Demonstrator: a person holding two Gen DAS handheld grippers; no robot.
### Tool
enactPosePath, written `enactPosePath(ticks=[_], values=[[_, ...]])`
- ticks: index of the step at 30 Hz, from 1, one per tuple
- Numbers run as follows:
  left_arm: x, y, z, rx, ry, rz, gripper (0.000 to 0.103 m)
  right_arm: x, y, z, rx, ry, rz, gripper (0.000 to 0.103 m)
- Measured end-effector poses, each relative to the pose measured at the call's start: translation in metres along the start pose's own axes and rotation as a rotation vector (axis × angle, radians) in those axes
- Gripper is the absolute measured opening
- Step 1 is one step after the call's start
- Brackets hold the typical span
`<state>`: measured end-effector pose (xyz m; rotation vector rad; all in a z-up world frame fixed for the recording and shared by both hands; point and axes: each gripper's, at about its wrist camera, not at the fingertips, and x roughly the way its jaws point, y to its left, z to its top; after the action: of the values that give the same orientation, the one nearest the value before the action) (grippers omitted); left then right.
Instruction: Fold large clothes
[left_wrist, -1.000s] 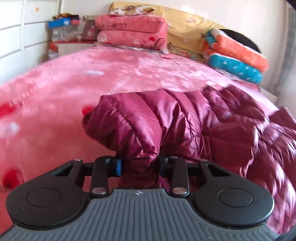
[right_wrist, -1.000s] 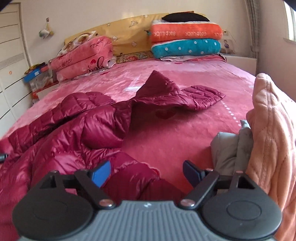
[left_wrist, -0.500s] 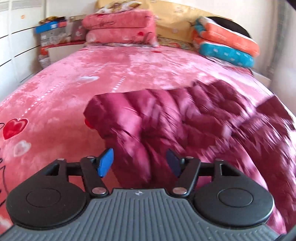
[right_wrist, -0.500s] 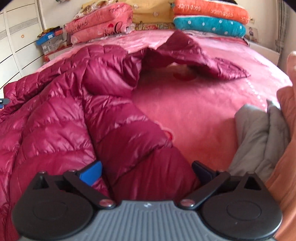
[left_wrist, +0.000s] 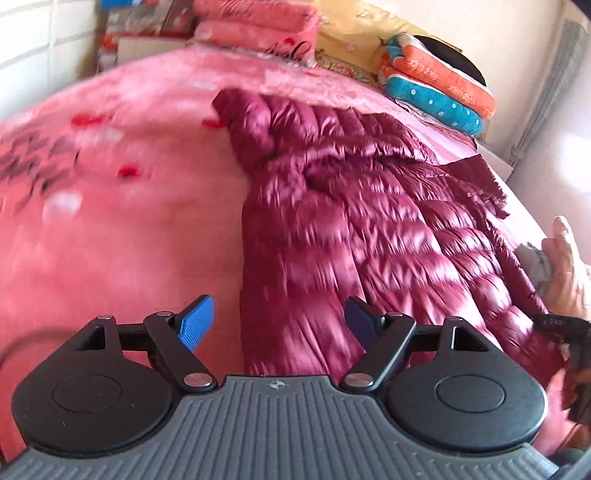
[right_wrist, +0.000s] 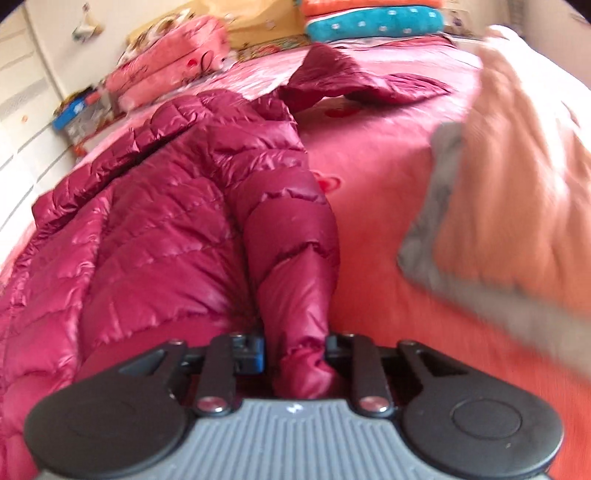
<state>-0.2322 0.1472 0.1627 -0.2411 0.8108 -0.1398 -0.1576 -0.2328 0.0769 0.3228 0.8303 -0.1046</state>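
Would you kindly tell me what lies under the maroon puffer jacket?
The maroon puffer jacket lies on the pink bedspread, visible all round it. Anything beneath the jacket itself is covered.

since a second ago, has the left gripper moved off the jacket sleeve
Yes. The left gripper has just opened and pulled back from the maroon puffer jacket; the pink pillows look farther.

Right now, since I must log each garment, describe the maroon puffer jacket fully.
The maroon puffer jacket is shiny, quilted and padded, spread rumpled across the pink bedspread, one sleeve flung toward the pillows. The right hand-held gripper, jaws just closed, pinches its near sleeve cuff. The left hand-held gripper, just opened, holds nothing.
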Motion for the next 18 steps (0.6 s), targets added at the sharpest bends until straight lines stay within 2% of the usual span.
enactPosePath(ticks=[3, 6, 9, 11, 15, 16, 17, 18], values=[[-0.008, 0.003, -0.02, -0.017, 0.033, -0.019, 0.097, -0.02, 0.0, -0.021, 0.092, -0.015, 0.018, 0.016], [-0.008, 0.006, -0.029, -0.045, 0.057, -0.027, 0.098, -0.037, 0.005, -0.034, 0.12, -0.012, 0.021, 0.014], [-0.003, 0.001, -0.04, -0.007, 0.1, -0.044, 0.099, -0.053, 0.008, -0.045, 0.149, -0.008, 0.033, 0.013], [-0.001, -0.005, -0.045, 0.039, 0.079, -0.023, 0.099, -0.061, 0.011, -0.053, 0.155, 0.0, 0.046, 0.013], [0.0, -0.014, -0.047, 0.068, 0.061, -0.01, 0.099, -0.076, 0.021, -0.064, 0.12, 0.021, 0.048, 0.012], [0.0, -0.013, -0.047, 0.072, 0.057, -0.005, 0.098, -0.079, 0.025, -0.064, 0.113, 0.032, 0.048, 0.012], [0.0, -0.013, -0.048, 0.077, 0.055, 0.008, 0.091, -0.081, 0.028, -0.067, 0.102, 0.04, 0.046, 0.012], [-0.001, -0.014, -0.049, 0.081, 0.051, 0.02, 0.079, -0.084, 0.032, -0.071, 0.082, 0.046, 0.038, 0.012]])
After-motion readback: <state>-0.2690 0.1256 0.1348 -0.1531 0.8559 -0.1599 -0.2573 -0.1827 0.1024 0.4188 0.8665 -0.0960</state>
